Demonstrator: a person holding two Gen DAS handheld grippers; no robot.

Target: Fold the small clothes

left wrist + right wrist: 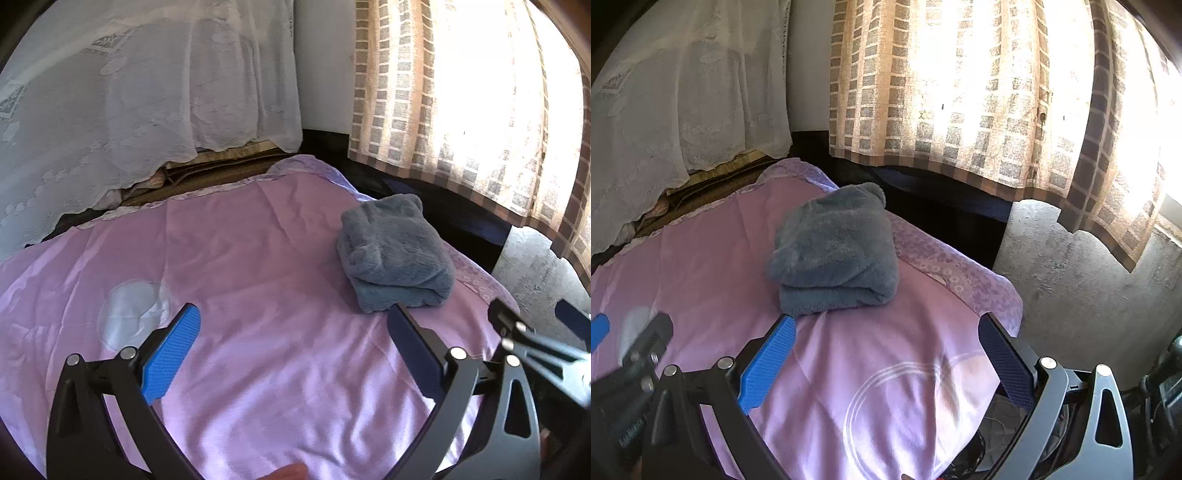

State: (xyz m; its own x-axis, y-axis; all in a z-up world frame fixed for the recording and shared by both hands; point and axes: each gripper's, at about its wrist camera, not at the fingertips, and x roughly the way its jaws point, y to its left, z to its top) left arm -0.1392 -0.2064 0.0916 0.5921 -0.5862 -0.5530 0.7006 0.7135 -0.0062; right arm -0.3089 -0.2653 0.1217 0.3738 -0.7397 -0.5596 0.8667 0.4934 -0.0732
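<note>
Sitting folded near the far right edge of the pink sheet is a fluffy grey-blue garment. Left gripper and right gripper both hang wide open over the sheet, holding nothing, just short of it.

Probably a home bedroom: lilac sheet, checked curtain, lace drape.

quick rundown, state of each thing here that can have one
grey fleece garment: folded into a compact bundle, lying on the sheet, nothing gripping it
left tool: open, empty, above the sheet
right tool: open, empty, just short of the garment
purple sheet: spread out, slightly wrinkled
checked curtain: drawn, backlit
white lace cloth: hanging down
</note>
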